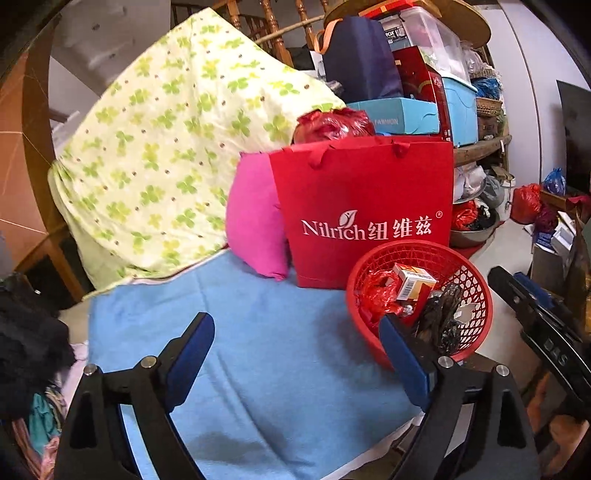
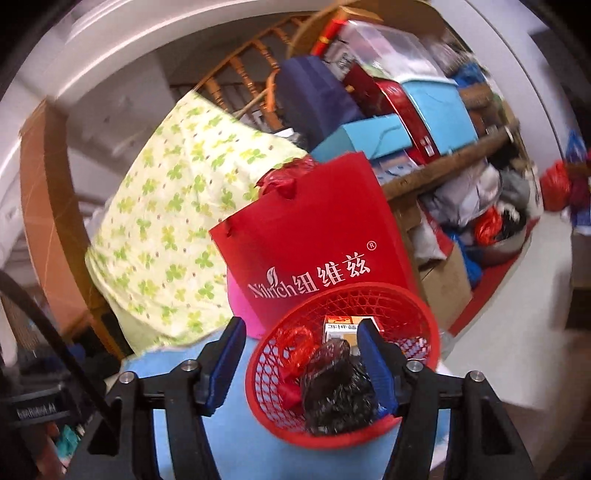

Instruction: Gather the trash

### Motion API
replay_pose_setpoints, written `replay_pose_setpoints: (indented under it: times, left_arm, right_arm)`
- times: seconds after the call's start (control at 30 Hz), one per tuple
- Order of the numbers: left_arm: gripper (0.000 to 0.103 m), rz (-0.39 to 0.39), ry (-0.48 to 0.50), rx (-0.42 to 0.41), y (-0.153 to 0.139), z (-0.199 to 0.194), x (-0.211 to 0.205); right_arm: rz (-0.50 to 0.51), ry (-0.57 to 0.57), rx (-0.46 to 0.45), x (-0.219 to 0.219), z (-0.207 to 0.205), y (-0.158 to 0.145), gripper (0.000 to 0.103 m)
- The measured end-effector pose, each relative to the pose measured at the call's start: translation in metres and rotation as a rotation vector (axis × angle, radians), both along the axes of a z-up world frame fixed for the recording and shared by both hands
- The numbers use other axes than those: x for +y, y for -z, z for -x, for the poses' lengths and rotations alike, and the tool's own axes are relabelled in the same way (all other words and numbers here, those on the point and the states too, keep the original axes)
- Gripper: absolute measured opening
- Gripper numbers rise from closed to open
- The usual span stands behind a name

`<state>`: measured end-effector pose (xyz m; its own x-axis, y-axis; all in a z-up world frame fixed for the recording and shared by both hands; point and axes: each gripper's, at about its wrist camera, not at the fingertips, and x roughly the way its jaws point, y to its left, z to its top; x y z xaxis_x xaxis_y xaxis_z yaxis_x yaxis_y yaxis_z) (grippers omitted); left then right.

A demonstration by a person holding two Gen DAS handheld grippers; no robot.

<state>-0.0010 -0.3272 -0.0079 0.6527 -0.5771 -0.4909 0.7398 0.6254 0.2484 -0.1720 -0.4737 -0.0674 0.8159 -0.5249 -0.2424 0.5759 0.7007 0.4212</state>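
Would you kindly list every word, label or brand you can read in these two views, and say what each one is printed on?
"Nilrich 纽维兹 ®": white print on the red paper bag.
"FASHION": on the light blue box behind the bag.
"D&S": seemingly, on the right gripper's body, hard to confirm.
Barcode and print on the small carton in the red basket: too small to read.
Label on the clear bin's box: partly hidden, unreadable.

A glossy plastic lattice basket [image 1: 476, 288] sits on matt blue cloth [image 1: 258, 350] beside a smooth paper bag [image 1: 365, 192].
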Motion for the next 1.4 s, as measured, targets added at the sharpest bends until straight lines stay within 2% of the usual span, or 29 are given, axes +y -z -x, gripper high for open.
replay_pose_setpoints:
  times: [0.17, 0.57, 0.87, 1.07, 1.4]
  left_arm:
    - [0.092, 0.009, -0.021, -0.032, -0.010, 0.009, 0.018]
    - [0.094, 0.026, -0.105, -0.039, -0.028, 0.016, 0.062]
    - [0.097, 0.017, -0.166, -0.085, -0.039, 0.027, 0.084]
    - [0.099, 0.023, -0.160, -0.084, -0.051, 0.036, 0.097]
    - [0.100, 0.038, -0.171, -0.118, -0.069, 0.053, 0.112]
  right_arm:
    - [0.104, -0.020, 0.068, 0.030, 0.007, -0.024, 0.068]
    - [0.207, -0.068, 0.111, 0.081, 0.030, -0.071, 0.073]
    - [0.236, -0.080, 0.123, 0.108, 0.039, -0.101, 0.076]
    - [0.244, -0.077, 0.174, 0.114, 0.040, -0.109, 0.076]
    - [0.248, -0.088, 0.185, 0.126, 0.053, -0.127, 0.077]
